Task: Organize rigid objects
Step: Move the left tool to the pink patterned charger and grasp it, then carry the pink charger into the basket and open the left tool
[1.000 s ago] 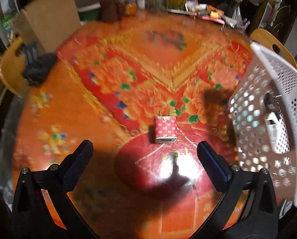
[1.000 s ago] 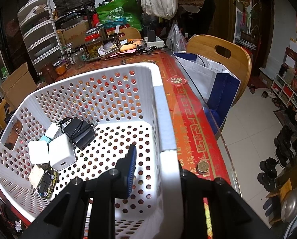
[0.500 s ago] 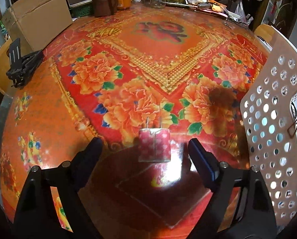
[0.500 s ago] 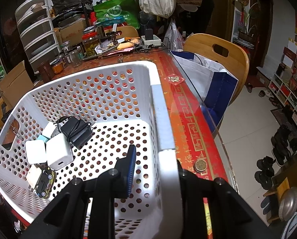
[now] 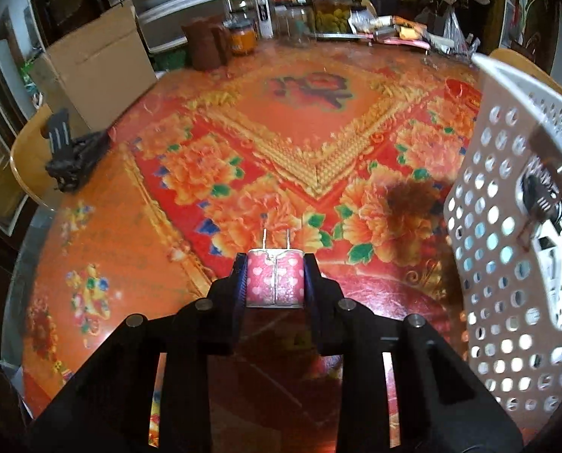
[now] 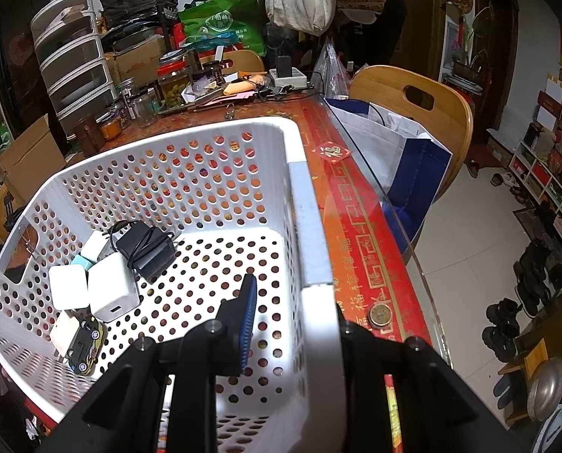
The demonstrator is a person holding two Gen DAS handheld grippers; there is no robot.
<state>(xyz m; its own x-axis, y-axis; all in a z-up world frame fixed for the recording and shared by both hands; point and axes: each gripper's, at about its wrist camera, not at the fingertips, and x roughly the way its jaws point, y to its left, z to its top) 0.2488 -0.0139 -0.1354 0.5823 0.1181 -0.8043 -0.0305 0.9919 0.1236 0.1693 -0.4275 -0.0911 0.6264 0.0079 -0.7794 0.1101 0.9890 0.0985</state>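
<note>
Left wrist view shows the left gripper [image 5: 275, 278] clenched on a pink charger plug [image 5: 275, 278] patterned with small hearts, one black finger pressed flat against each side of it and the two metal prongs pointing away from the camera. The plug sits low over the table [image 5: 137, 287], whose orange and red floral covering fills most of the frame under a glossy sheet. To the right of the gripper stands the perforated wall of a white basket [image 5: 507, 256], near the plug but not touching it, with pale shapes dimly visible through its holes. Farther off, a cardboard box [image 5: 96, 64], a brown jug [image 5: 205, 43] and several jars [image 5: 330, 7] stand along the far edge of the table, and a dark clamp-like object [image 5: 73, 154] lies near its left rim. In the right wrist view the right gripper [image 6: 292, 313] grips the near right wall of the same white basket [image 6: 190, 173]: one blue-padded finger is inside the basket and the other outside, with the rim between them. Inside, in the left corner, lie two white chargers [image 6: 92, 288], a black adapter [image 6: 147, 249] wrapped in its cord, a small teal block [image 6: 80, 264], and a toy car [image 6: 84, 347] beside a cream block. Just outside the basket, a coin [image 6: 381, 315] rests on the red table border, and a wooden chair [image 6: 420, 113] with a white and blue bag [image 6: 405, 162] stands beyond the table edge.
</note>
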